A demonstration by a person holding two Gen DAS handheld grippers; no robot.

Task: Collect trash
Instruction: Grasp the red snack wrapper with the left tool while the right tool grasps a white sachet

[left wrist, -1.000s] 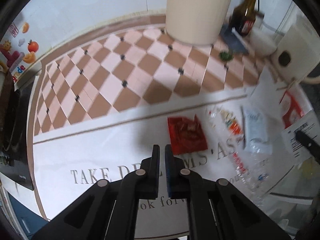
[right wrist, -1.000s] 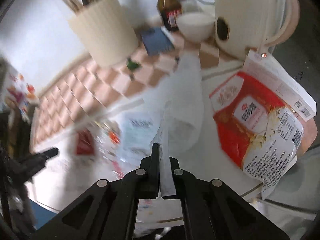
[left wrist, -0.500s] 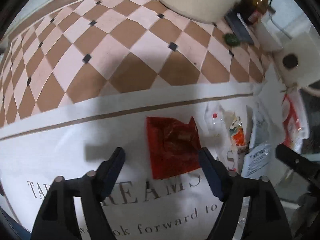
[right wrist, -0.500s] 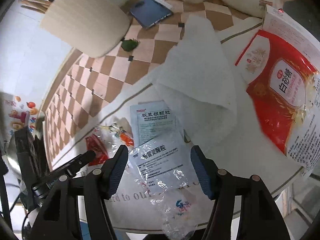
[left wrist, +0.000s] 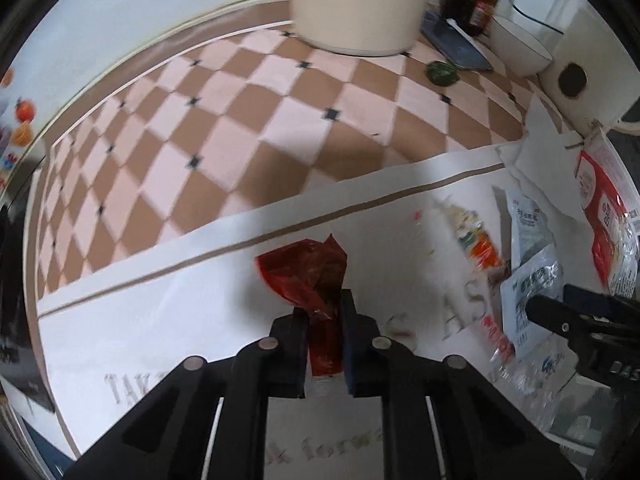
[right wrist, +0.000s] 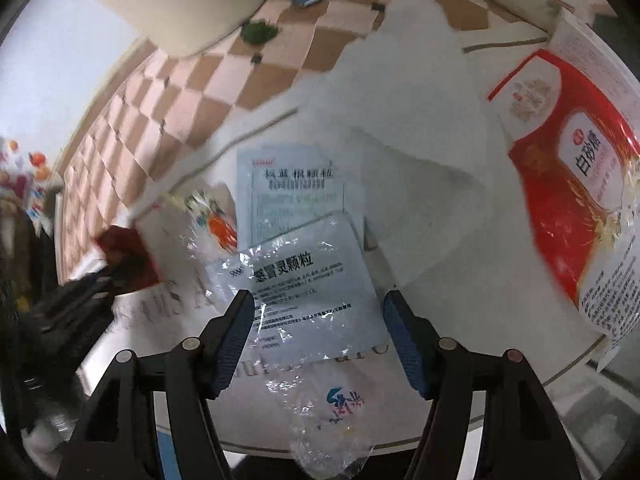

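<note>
Tablecloth (left wrist: 168,320): one red wrapper (left wrist: 310,276), two sachets (right wrist: 308,280)

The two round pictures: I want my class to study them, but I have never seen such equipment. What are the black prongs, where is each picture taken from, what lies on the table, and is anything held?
The black prongs are two-finger grippers, one held in each of a person's hands. Each carries a fisheye camera that looks along its fingers, hence the round, bent pictures.

In the left camera's picture, the left gripper is shut on a crumpled red wrapper.

In the right camera's picture, the right gripper is open and holds nothing. It sits over a silver medicine sachet. Near this lie a white medicine sachet, a clear plastic bag, a white tissue and a red sugar bag, all on the tablecloth.
</note>
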